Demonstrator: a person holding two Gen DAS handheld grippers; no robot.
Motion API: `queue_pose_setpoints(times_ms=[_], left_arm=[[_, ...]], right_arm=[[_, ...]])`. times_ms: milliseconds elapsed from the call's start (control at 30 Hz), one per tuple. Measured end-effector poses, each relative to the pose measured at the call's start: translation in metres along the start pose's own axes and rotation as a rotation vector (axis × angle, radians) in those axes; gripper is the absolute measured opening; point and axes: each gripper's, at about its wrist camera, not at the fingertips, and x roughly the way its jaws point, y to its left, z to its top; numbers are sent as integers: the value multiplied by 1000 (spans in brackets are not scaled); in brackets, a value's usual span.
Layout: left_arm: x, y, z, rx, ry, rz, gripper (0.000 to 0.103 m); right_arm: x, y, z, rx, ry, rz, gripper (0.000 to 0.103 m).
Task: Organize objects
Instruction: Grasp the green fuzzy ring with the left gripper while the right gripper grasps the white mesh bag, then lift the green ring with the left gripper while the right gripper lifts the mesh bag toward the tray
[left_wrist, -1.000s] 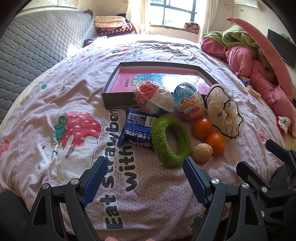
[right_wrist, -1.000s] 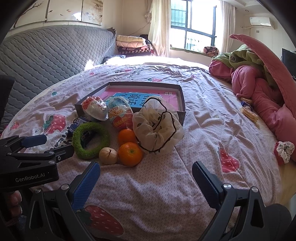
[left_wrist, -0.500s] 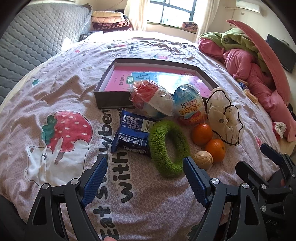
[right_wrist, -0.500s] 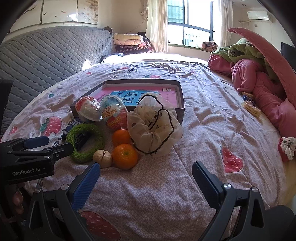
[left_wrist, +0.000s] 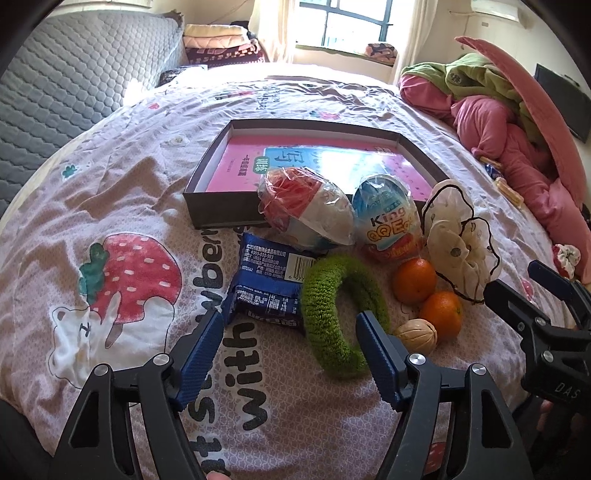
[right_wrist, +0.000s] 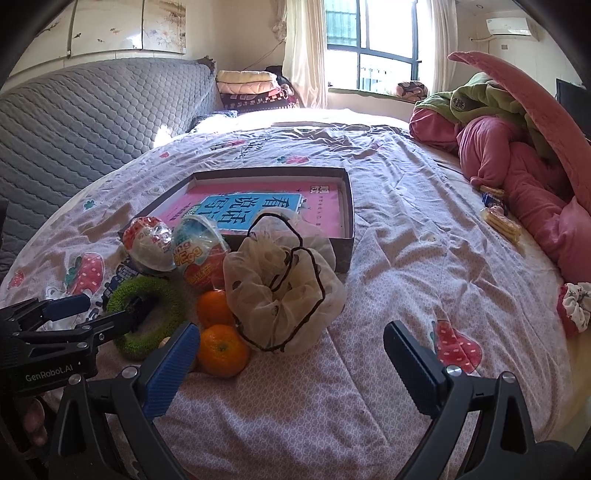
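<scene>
On the strawberry-print bedspread lie a blue snack packet (left_wrist: 266, 280), a green fuzzy ring (left_wrist: 343, 317), two wrapped toy eggs (left_wrist: 306, 210), two oranges (left_wrist: 413, 280), a walnut (left_wrist: 417, 334) and a cream scrunchie (right_wrist: 284, 295). Behind them sits a dark shallow box (left_wrist: 221, 206) with a pink book inside. My left gripper (left_wrist: 290, 328) hovers over the near edges of the packet and the ring; its jaws are closing, with no pad touching anything. My right gripper (right_wrist: 291, 332) stands open just short of the scrunchie and the nearer orange (right_wrist: 221, 354).
A heap of pink and green bedding (right_wrist: 517, 166) fills the right side. The grey quilted headboard (right_wrist: 92, 110) runs along the left. Snack packets (right_wrist: 502, 218) and a small floral scrunchie (right_wrist: 576, 306) lie near the bed's right edge.
Both grippers have drawn nearer to the pile of objects. The left jaws stand a little narrower than before. Nothing on the bed has moved.
</scene>
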Motion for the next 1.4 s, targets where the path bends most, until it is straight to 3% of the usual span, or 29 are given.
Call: queue_pose_setpoints(times_ms=[533,600,733,800,967,1100,1400], left_arm=[[17,-8,3,32,26,10,52],[17,-7,4,32,22,19,43],[18,-5,5,33,27,22,37],[18,-4,5,35,28,19,27],[18,-3,4,31,39,8,17],[14,0,4,11,35,-13,14],[-1,5,9,-15,-2,-48,13]], right_arm=[[49,-3,29,-17,88,49,97],[53,-3,31,-11,93,46,92],[61,-3,31,-8,114,60,80],[65,-2,31,-11,129,63,69],[70,-2,29,-12,135,88,49],[66,-3,28,-19,115,86,37],[57,-4,30,-31,80,95,27]])
